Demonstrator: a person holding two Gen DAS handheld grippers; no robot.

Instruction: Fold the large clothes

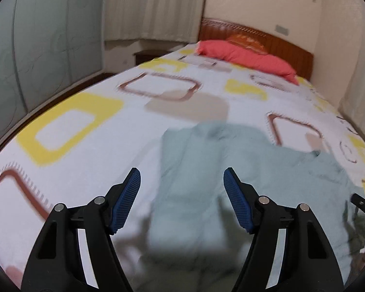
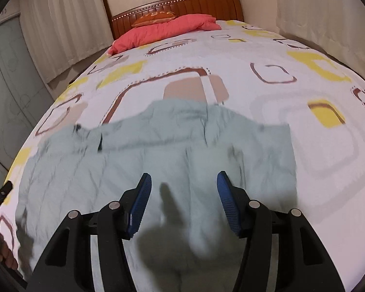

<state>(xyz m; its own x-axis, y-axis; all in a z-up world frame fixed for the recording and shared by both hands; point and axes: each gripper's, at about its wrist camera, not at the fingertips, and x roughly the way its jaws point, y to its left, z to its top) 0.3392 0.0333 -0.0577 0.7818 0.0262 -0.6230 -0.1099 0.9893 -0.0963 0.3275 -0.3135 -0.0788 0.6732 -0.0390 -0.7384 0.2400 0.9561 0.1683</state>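
A pale green garment (image 2: 158, 150) lay spread across the near part of the bed (image 2: 267, 56), on a white sheet printed with yellow and brown squares — creased, with one part folded over toward the middle. The left gripper (image 1: 182, 194) hung above the garment's left portion, its jaws spread wide with nothing between the blue pads (image 1: 125, 202). The right gripper (image 2: 183, 199) hovered over the cloth's near edge, its jaws likewise apart and empty, their shadow falling on the fabric below. Both views were blurred. At the far end a red pillow (image 2: 163, 29) rested against the wooden headboard (image 2: 206, 2) — well apart from the garment. Pale curtains (image 1: 153, 7) hung beyond the bed.
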